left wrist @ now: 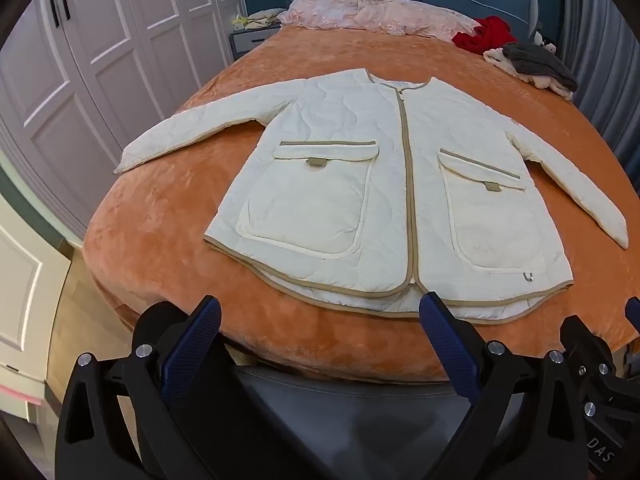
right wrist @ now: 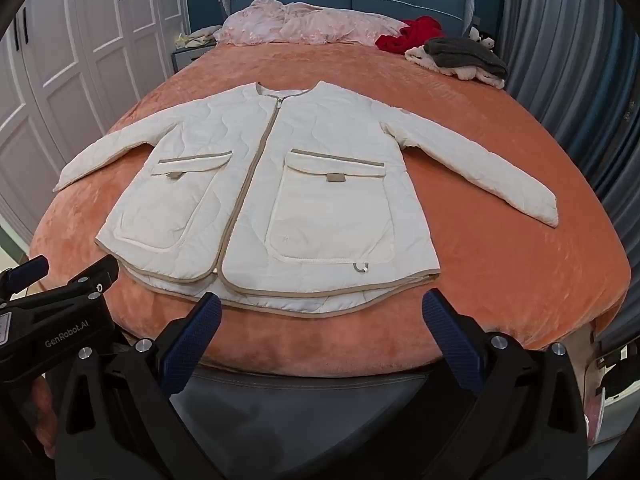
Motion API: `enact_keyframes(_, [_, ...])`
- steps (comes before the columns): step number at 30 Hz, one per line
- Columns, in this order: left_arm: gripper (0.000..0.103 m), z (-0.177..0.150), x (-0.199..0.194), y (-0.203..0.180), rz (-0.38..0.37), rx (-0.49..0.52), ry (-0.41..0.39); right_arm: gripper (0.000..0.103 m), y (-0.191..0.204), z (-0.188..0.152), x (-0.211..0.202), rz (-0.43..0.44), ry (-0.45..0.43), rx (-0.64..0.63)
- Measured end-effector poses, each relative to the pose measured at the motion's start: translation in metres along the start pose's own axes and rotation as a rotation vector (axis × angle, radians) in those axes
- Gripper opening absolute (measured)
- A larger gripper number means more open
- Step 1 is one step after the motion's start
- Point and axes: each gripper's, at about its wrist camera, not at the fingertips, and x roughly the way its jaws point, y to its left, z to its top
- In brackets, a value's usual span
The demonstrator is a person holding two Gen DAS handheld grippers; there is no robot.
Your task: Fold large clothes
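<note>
I've got the cream quilted jacket (left wrist: 384, 184) flat on the orange bed (left wrist: 160, 248), zipped, front up, both sleeves spread out. Left claw (left wrist: 320, 320) hangs w/ jaws wide apart, gripping nothing, just short of the hem; right claw (right wrist: 322, 316) same, spread and bare. Back hem pokes out under the front. Red garment (right wrist: 412, 34) and grey pile (right wrist: 464, 56) near the headboard, too bunched to ID. Nightstand items too blurry.

The jacket (left wrist: 360, 184) lay flat on the bed (left wrist: 168, 240), front up, hem nearest both grippers, sleeves spread left and right. Behind it sat a bedding heap (left wrist: 360, 8), clothes pile (left wrist: 528, 60) at far right, wardrobe (left wrist: 100, 48) left.
</note>
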Motion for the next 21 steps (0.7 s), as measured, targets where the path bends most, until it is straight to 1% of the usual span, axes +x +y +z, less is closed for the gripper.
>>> enact_keyframes(13, [0.097,0.0004,0.0011,-0.0026,0.006,0.011,-0.001,0.098,0.0002,0.0005,-0.0011,0.002,-0.001,0.000])
enact_keyframes(21, [0.097,-0.0002,-0.0030,-0.0049,-0.011,0.018,0.000,0.098,0.0009,0.0007,-0.0012,0.001,-0.001,0.001])
